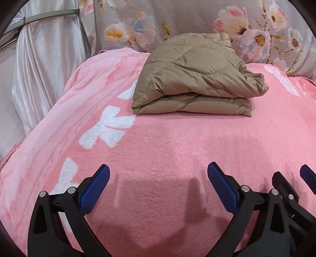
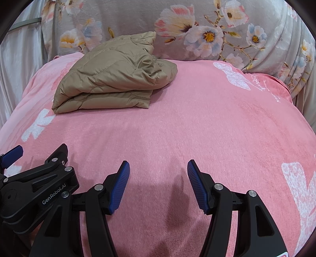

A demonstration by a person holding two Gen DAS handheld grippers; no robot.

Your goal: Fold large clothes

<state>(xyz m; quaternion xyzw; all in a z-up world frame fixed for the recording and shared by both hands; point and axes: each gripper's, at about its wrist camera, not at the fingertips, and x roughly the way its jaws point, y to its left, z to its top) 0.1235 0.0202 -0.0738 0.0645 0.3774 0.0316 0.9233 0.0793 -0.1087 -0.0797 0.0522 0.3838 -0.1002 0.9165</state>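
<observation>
A tan quilted jacket (image 1: 195,79) lies folded into a thick bundle on the pink blanket (image 1: 167,142), toward the far side of the bed; it also shows in the right wrist view (image 2: 112,79) at upper left. My left gripper (image 1: 158,170) is open and empty, hovering over the blanket well short of the jacket. My right gripper (image 2: 158,166) is open and empty too, beside the left one. Part of the right gripper's fingers (image 1: 286,185) shows at the left wrist view's lower right, and the left gripper's body (image 2: 39,187) shows at the right wrist view's lower left.
The pink blanket (image 2: 197,118) with white butterfly prints covers the bed. A grey floral fabric (image 1: 197,17) rises behind it, also in the right wrist view (image 2: 197,29). A shiny white curtain (image 1: 39,69) hangs at the left.
</observation>
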